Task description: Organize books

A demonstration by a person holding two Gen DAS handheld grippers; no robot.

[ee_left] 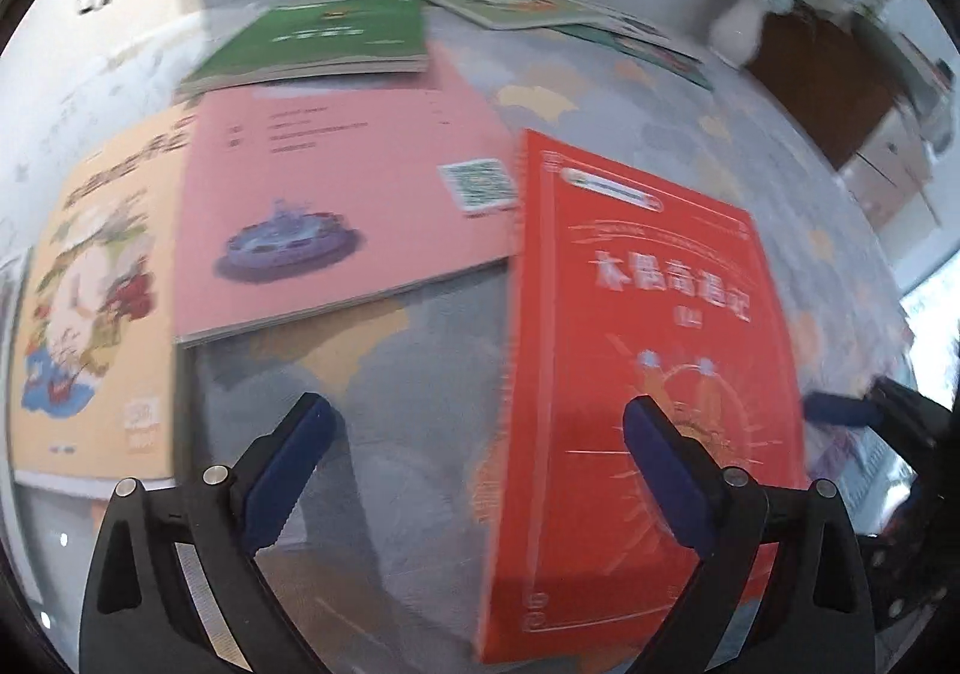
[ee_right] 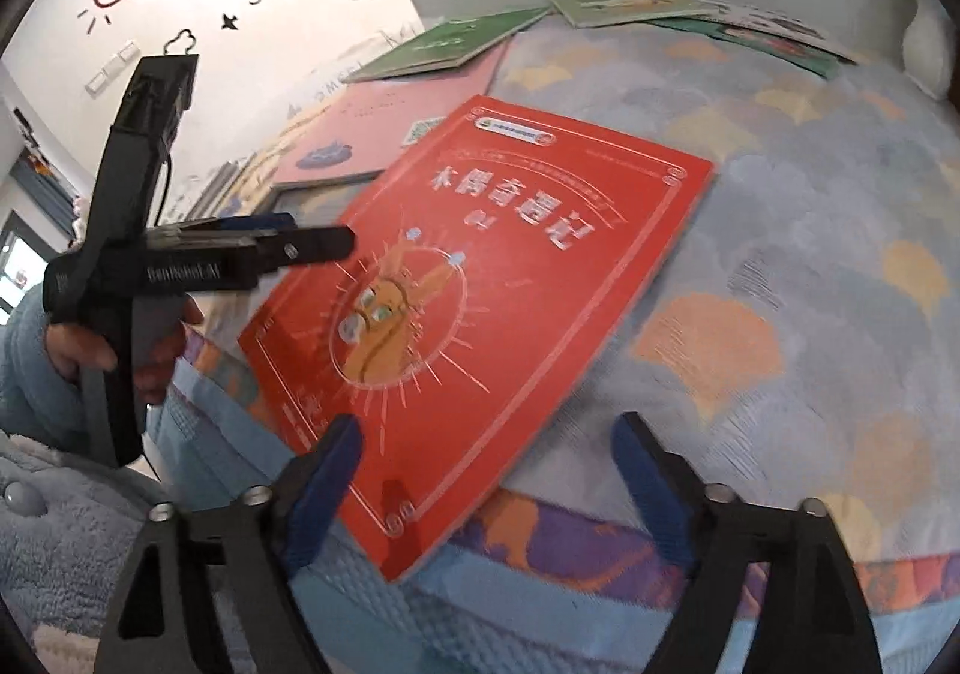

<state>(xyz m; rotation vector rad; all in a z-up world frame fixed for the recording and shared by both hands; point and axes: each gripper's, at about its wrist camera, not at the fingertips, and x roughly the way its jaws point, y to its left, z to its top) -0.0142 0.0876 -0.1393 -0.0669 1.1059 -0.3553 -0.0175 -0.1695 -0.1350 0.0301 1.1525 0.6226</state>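
- While lying flat and face up on the patterned bedcover (ee_right: pixel 810 230), red book (ee_right: pixel 480 278) noted at the near edge, one corner overhanging slightly; not held by either tool.
- Right gripper (ee_right: pixel 486 452): jaws spread wide, released, pads clear of the cover; near corner of the red book lies between them, ungripped.
- Left gripper (ee_left: pixel 480 434): jaws likewise apart, nothing clamped; its right finger hangs over the book's left part. Seen from the right wrist view at the book's left side, carried by a hand (ee_right: pixel 120 350) in a pale blue sleeve.
- Beyond, to the far left: pink book (ee_left: pixel 336 206) lying flat, overlapping a yellow book (ee_left: pixel 102 302), with a green book (ee_left: pixel 324 38) resting on its far edge.
- Far right: several more thin books (ee_right: pixel 690 14) scattered loosely near the headboard.
- Progress judged early to middling: partial grouping at left only, no squared stack; red book and far scatter left to gather.
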